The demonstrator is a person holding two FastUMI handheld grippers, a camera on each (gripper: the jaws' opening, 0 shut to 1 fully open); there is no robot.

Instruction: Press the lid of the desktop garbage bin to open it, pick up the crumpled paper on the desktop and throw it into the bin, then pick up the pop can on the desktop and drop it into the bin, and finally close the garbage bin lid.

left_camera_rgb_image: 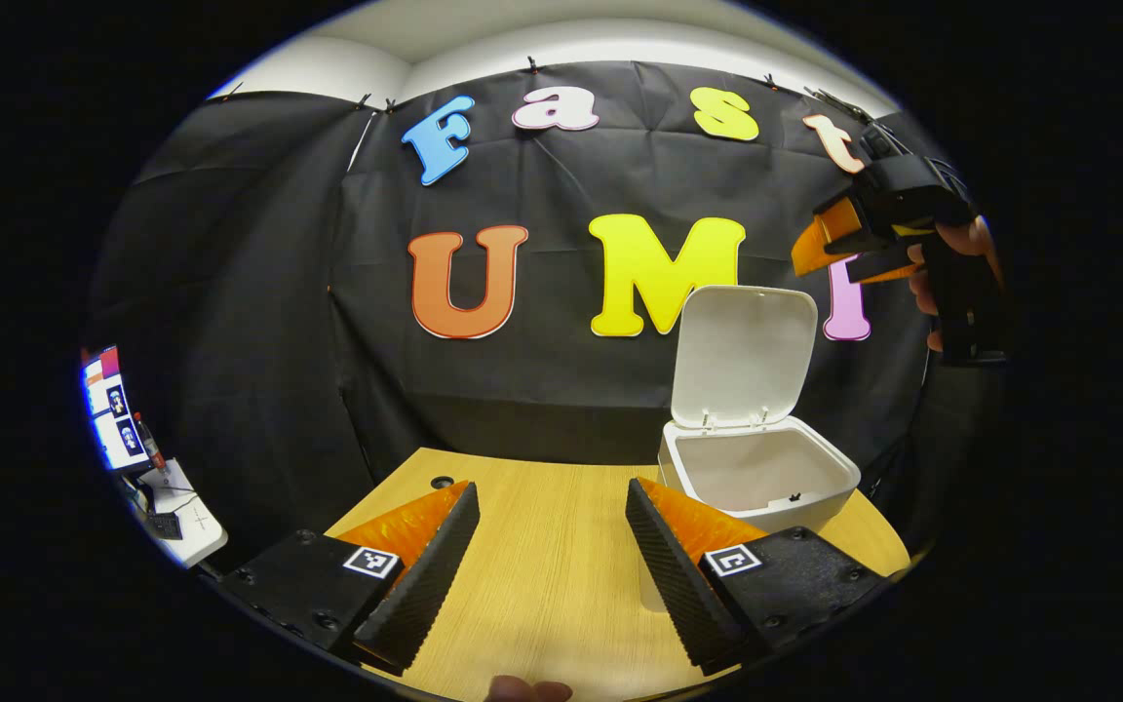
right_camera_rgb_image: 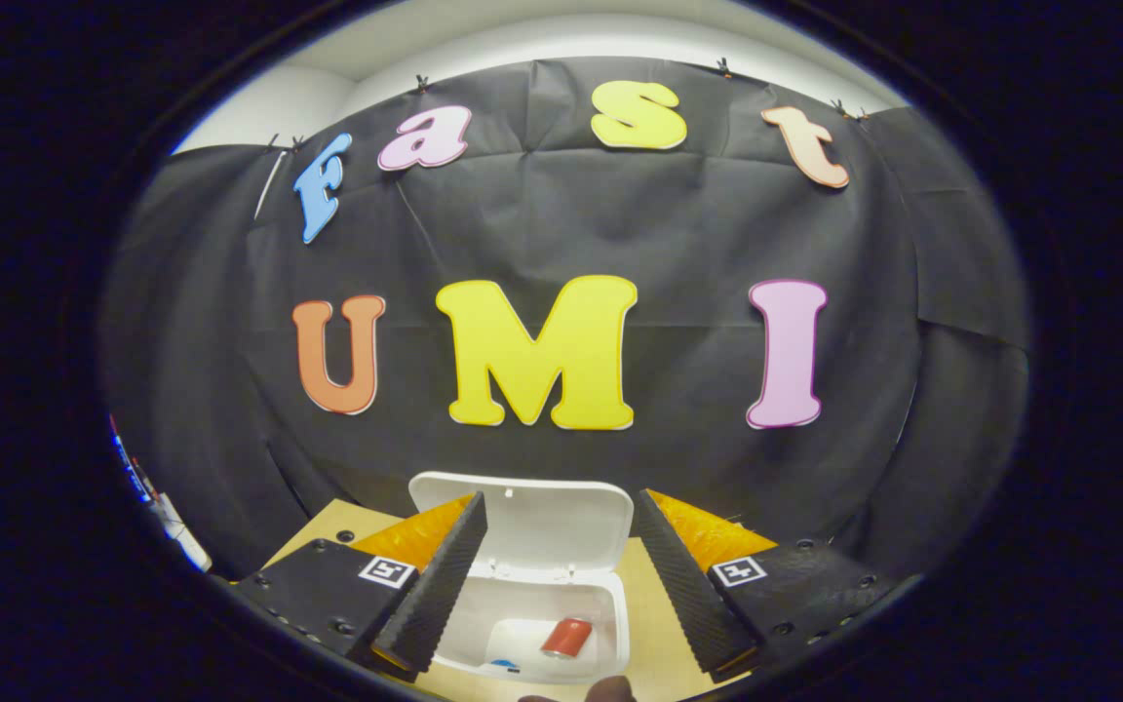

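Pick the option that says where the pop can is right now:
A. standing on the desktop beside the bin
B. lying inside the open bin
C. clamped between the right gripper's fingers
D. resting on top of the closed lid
B: in the right gripper view the pop can lies on its side inside the bin, whose lid stands open, below the open right gripper.

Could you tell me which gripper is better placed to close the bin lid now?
Right, probably: the right gripper hangs above the bin, by its raised lid; the left gripper sits low beside it.

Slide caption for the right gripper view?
Open right tongs above the open garbage bin, pop can lying inside.
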